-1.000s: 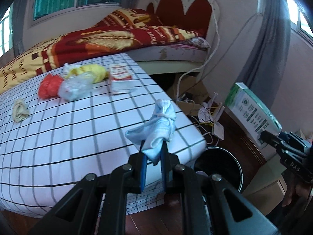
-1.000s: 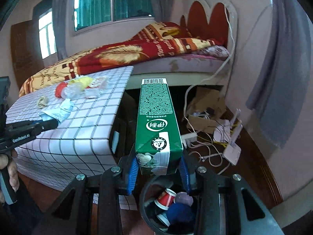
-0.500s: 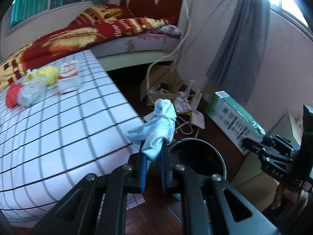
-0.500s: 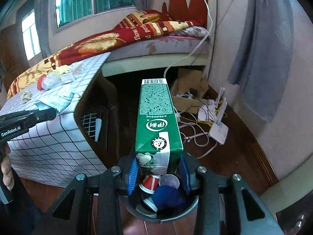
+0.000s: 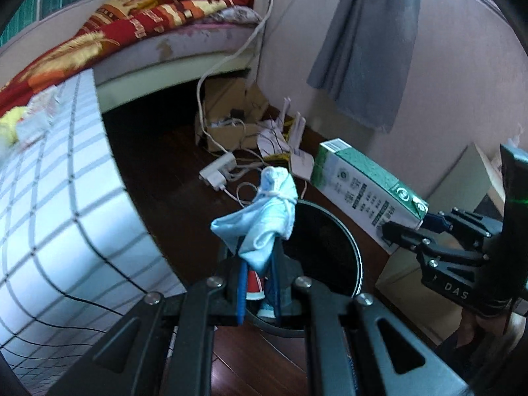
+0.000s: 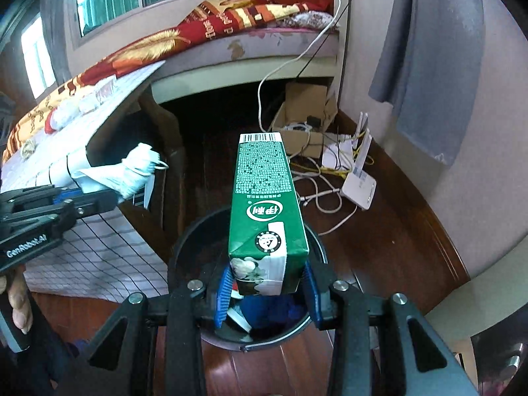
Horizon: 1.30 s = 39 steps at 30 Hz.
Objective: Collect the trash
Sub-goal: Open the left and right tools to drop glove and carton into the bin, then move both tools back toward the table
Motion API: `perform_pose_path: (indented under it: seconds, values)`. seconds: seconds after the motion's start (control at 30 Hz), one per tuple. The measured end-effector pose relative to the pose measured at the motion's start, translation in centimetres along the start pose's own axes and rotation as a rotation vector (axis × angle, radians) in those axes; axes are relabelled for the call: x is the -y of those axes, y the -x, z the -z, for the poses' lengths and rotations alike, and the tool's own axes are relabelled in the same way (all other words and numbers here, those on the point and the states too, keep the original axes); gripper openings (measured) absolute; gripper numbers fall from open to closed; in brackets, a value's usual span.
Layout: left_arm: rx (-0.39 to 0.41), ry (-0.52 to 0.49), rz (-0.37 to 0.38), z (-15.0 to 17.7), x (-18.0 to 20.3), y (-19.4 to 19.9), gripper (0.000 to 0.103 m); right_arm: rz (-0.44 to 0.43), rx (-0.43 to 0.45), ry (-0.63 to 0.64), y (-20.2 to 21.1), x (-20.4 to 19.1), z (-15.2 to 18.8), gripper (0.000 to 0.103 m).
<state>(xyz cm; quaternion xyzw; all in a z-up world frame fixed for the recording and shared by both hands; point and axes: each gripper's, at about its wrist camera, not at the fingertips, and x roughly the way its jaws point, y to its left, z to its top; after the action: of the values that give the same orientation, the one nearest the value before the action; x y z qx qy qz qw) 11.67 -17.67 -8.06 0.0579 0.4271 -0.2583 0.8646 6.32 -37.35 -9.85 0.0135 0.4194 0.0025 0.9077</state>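
My left gripper [image 5: 259, 260] is shut on a crumpled light-blue face mask [image 5: 264, 217], held just above the near rim of a round black bin [image 5: 356, 264] on the dark wood floor. My right gripper [image 6: 267, 283] is shut on a tall green and white milk carton [image 6: 265, 198], which sticks out over the same black bin [image 6: 184, 241]. Inside the bin lie a red paper cup [image 5: 254, 285] and other scraps. In the right wrist view the left gripper [image 6: 99, 198] with the mask [image 6: 135, 171] hangs at the left. The carton [image 5: 359, 184] shows at right in the left wrist view.
A table with a white checked cloth [image 5: 49, 198] stands left of the bin, with more litter [image 6: 76, 105] on top. Behind lie a cardboard box [image 6: 303, 112], a white router [image 6: 359, 184] and tangled cables [image 5: 237, 171]. A bed [image 6: 231, 23], a grey curtain [image 5: 366, 43] and the wall close the back.
Both grippers have come down and moved from over the table's edge toward the bin, carrying the mask and the carton. The bin now sits directly beneath them and looks larger.
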Motion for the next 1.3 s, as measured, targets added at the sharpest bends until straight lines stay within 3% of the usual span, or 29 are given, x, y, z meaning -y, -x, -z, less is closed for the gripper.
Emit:
perform_pose_path:
  seconds: [0.27,0.67,0.73,0.77,0.8,0.87,0.93,1.07,1.3]
  values:
    - [-0.102,0.017,0.043,0.9,0.0,-4.7,0.013,0.0,-0.072,0.031,-2.6,0.4,1.5,0.04]
    - [-0.193,0.079,0.103,2.1,0.1,-8.9,0.013,-0.056,-0.187,0.073,-6.6,-0.2,3.7,0.04]
    - [-0.21,0.076,0.084,2.2,0.2,-9.6,0.018,-0.064,-0.209,0.084,-7.4,-0.3,3.8,0.041]
    - [-0.206,0.079,0.037,2.3,0.3,-9.9,0.032,-0.049,-0.221,0.097,-7.8,-0.3,3.8,0.046]
    - [-0.207,0.087,0.015,2.5,0.0,-9.9,0.054,0.001,-0.239,0.101,-8.4,-0.1,3.9,0.076]
    - [-0.194,0.112,-0.023,2.8,-0.6,-9.8,0.071,0.082,-0.236,0.079,-8.8,0.7,4.0,0.101]
    - [-0.192,0.111,-0.055,3.2,-1.1,-9.7,0.073,0.11,-0.248,0.059,-9.0,1.7,4.1,0.101]
    - [-0.191,0.12,-0.093,3.8,-1.8,-9.4,0.099,0.138,-0.284,0.016,-9.6,2.7,4.3,0.103]
    - [-0.178,0.098,-0.111,3.6,-1.8,-8.8,0.102,0.143,-0.253,0.021,-8.9,2.3,4.1,0.103]
